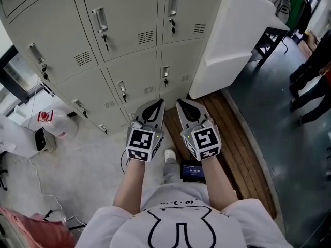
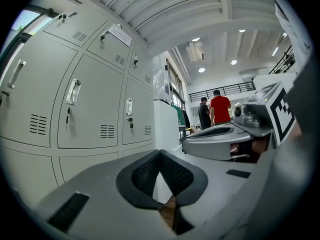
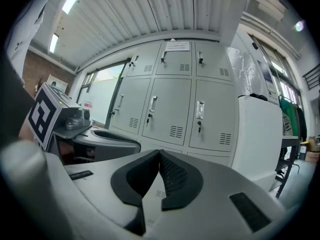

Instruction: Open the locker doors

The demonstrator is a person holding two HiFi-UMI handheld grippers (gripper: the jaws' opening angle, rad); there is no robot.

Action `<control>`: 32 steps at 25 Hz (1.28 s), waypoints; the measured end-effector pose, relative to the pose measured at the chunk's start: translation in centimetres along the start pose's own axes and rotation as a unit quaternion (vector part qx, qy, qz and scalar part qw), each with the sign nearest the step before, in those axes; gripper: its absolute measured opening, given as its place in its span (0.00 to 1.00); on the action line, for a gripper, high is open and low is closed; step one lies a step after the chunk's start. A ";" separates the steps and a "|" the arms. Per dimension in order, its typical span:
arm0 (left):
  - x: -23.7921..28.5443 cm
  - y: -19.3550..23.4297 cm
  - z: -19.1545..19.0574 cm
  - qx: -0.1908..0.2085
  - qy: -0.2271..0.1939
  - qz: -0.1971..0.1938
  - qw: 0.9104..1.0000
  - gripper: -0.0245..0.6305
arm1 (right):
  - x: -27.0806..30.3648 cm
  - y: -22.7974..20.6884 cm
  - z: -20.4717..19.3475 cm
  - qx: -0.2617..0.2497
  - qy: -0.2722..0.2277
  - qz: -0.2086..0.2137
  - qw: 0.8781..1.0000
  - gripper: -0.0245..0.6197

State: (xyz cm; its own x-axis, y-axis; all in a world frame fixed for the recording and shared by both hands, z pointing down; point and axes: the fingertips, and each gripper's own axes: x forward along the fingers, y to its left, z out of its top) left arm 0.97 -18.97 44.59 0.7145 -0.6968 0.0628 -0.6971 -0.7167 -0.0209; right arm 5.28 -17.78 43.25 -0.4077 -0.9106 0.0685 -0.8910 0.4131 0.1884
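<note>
**Grey lockers all shut, job not started**

Pale-grey metal locker bank (image 1: 124,35) fills the upper left of the head view, and every door I can see is closed flush. Each door has a recessed handle (image 1: 100,19) w/ a key (image 1: 106,41) hanging from the lock under it. The bank's right edge sits against a white cabinet (image 1: 232,40).

On my left tongs (image 1: 159,103) the jaws are together, tips touching, w/ nothing between the pads. My right tongs (image 1: 180,103) are the same: closed and empty. I hold both side by side, pointing at the lower doors near the bank's right edge. They're clear of the metal, no contact w/ any handle.

Progress, as I judge it: zero doors open, so the whole job is left. Next I'd need to part one pair of jaws, get a tip into a handle recess and pull. The keys may need a turn first; can't tell if the doors are locked.
</note>
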 end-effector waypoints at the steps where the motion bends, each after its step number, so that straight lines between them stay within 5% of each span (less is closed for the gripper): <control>1: 1.0 0.6 -0.2 -0.004 0.001 0.003 1.000 0.04 | 0.8 -0.7 -0.4 0.004 0.004 0.002 1.000 0.06; 19: 17.3 7.9 -6.3 -0.045 0.090 0.031 0.994 0.05 | 15.1 -11.4 -12.1 0.085 0.127 0.084 0.985 0.18; 27: 19.0 9.2 -9.5 -0.072 0.121 0.040 0.989 0.05 | 18.6 -11.6 -16.0 0.087 0.159 0.122 0.976 0.21; 32: 18.4 10.2 -10.9 -0.108 0.125 0.045 0.985 0.05 | 20.9 -11.6 -18.9 0.172 0.169 0.101 0.965 0.22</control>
State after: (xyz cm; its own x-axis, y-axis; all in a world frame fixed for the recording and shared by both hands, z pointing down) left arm 6.38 -38.82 56.43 0.6304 -0.7099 0.3140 -0.7732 -0.6103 0.1726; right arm 10.83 -41.89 61.04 -0.5442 -0.7396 0.3960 -0.8370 0.5110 -0.1958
